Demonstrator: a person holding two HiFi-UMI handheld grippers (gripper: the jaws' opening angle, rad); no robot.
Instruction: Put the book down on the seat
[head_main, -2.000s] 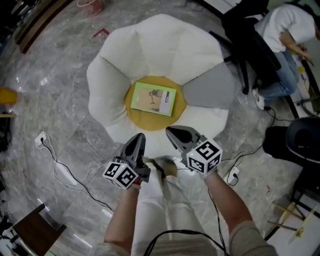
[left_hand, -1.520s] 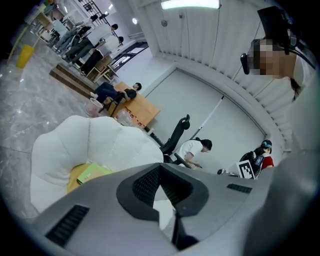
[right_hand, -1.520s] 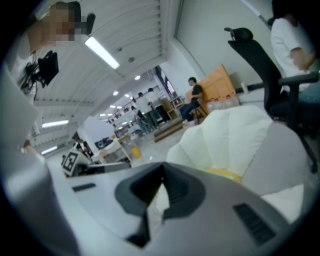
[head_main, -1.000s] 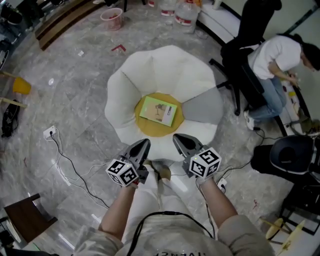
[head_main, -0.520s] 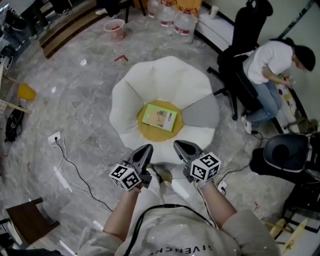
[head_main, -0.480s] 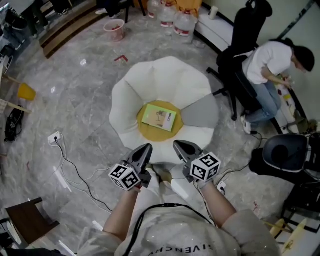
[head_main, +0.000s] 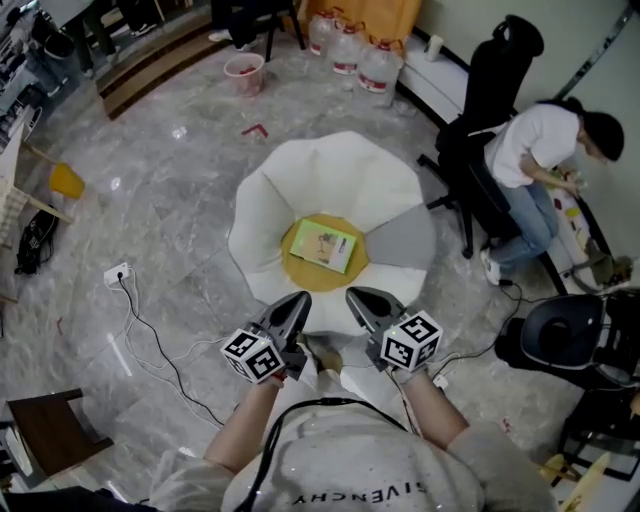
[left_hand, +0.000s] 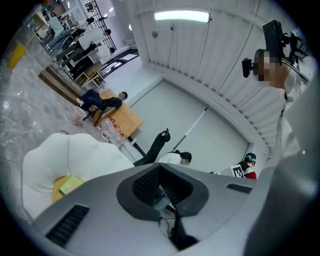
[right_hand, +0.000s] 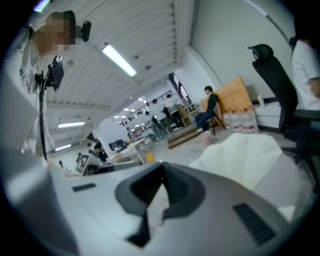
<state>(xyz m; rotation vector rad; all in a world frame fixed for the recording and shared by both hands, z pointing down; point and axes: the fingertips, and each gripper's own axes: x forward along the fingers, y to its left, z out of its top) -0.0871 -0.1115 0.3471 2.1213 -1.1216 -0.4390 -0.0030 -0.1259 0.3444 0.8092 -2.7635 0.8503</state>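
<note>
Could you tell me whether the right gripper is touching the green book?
Apart: the head view shows bare seat between the right gripper and the book.

The seat (head_main: 300, 180) and the book (head_main: 325, 246) on it now look smaller, at frame centre. The left tool (head_main: 295, 303) and right tool (head_main: 358, 298) sit lower, farther from them. Water bottles (head_main: 350, 58) have appeared at the top.

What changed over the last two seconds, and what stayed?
The person backed away from the seat, which now looks smaller. Nothing was gripped or released. The book stays flat on its yellow centre; left gripper and right gripper stay shut, empty, near the body.
</note>
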